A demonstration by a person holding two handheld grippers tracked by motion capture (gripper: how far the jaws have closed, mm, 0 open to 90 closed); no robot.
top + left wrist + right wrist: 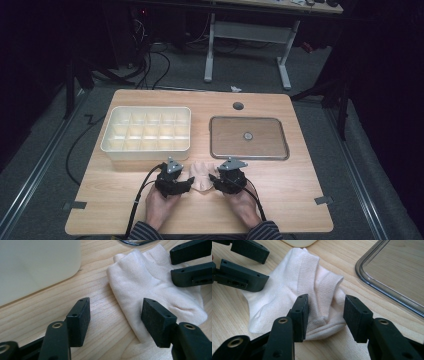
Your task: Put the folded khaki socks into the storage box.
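I am holding both tools open around the cream sock at lower centre, left tool and right tool gripping nothing. The left tool's right pad is hiding part of the sock's edge; I am reading no labels.

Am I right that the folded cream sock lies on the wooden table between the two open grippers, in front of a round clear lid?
Not quite: the clear lid is rectangular with rounded corners, as the high view shows. The rest holds: the folded cream sock lies on the wooden table between the left gripper and the right gripper, both open.
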